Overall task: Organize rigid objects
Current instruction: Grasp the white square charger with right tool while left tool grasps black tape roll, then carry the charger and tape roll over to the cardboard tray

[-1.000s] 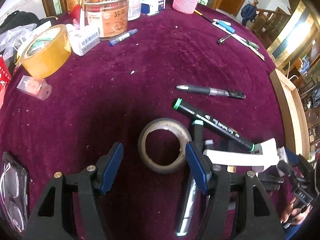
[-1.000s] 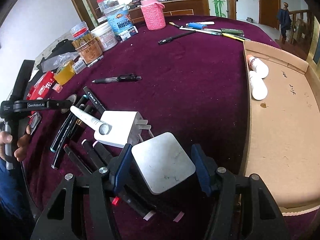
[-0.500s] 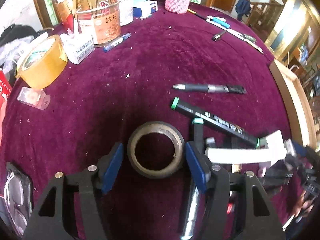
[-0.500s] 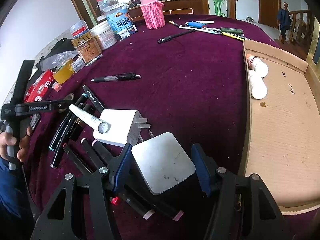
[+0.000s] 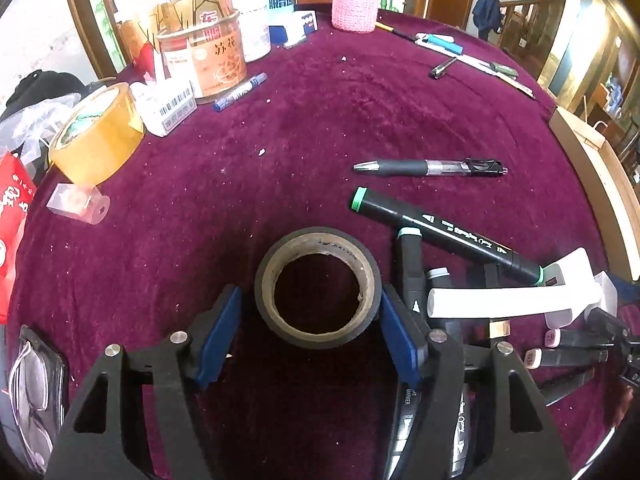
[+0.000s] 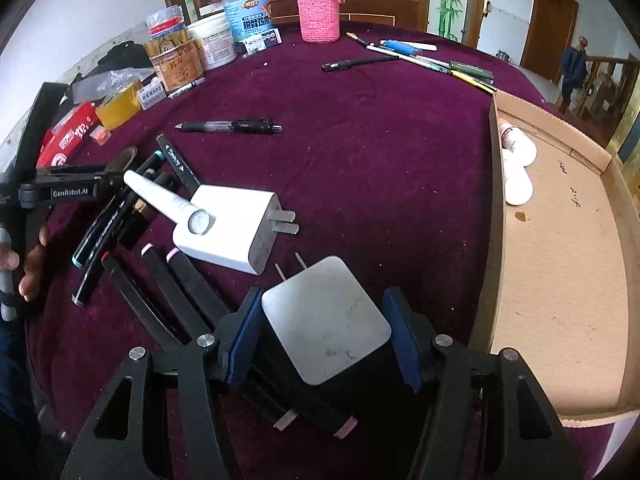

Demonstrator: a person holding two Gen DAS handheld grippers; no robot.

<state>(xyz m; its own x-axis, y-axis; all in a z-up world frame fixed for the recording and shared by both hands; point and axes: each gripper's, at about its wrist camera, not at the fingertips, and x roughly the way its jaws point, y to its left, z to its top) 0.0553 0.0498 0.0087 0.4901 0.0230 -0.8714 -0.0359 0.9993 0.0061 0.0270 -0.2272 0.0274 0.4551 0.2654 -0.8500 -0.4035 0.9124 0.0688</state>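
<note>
Desk is carrying the clutter; cardboard tray is sitting at its right edge with two white bottles in the far corner. Judging that's the drop zone.

Right gripper is gripping the grey charger, jaws closed on its two sides, prongs pointing away. It's sitting over the markers, just beside the white charger. Suggest lifting straight up before swinging to the tray, so the prongs aren't snagging the white charger.

Left gripper is straddling the black tape roll, which is lying flat on the desk; jaws are opening, right pad touching or nearly touching, left pad clear, so no grip. Suggest centring on the roll before closing across its outer wall.

Hard to tell: whether the grey charger is clear of the markers underneath. Marker pile under the left gripper is partly hidden.
</note>
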